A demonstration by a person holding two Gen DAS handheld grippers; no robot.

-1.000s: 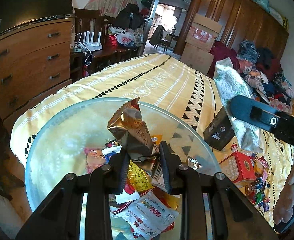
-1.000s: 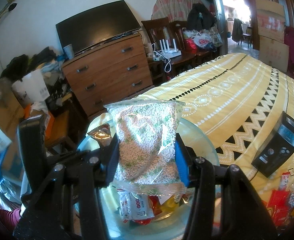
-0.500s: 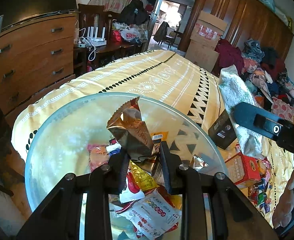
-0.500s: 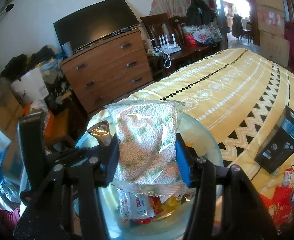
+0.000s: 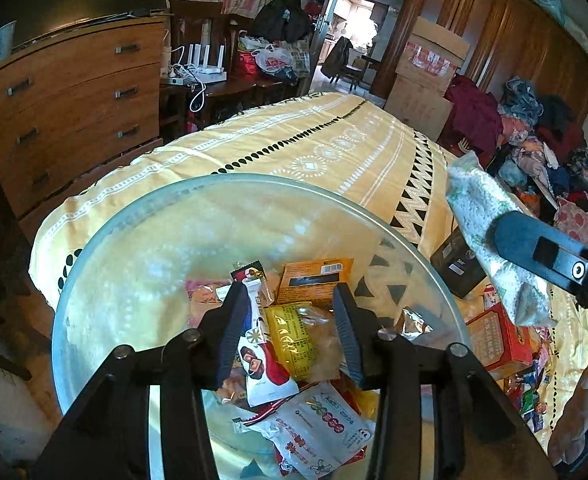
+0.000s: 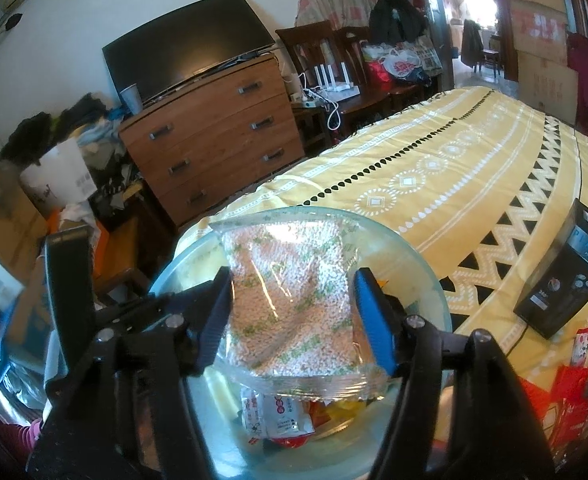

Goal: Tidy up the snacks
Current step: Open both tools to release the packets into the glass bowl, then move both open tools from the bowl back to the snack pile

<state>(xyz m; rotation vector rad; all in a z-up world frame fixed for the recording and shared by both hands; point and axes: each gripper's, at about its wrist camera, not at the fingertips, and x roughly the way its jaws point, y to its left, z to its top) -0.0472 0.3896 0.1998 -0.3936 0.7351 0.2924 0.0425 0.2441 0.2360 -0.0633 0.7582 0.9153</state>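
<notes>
My left tongs (image 5: 290,336) have just been opening and stand spread over the glass bowl (image 5: 106,280), with nothing pinched; loose snack packets (image 5: 290,344) lie below. My right tongs (image 6: 294,320) have just been opening too; the clear bag of white pellets (image 6: 294,300) sits between the parted pads, and I cannot tell if they press it. Beyond, a black box (image 6: 566,284) on the yellow bedspread (image 6: 434,168) reads "PIAL2D", roughly.

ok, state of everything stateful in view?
left tongs: open, just been opening, nothing between them.
right tongs: just been opening, pellet bag between pads; grip unclear.
glass bowl: upright, partly filled with snack packets.
dresser drawers: shut.
TV: off.
</notes>
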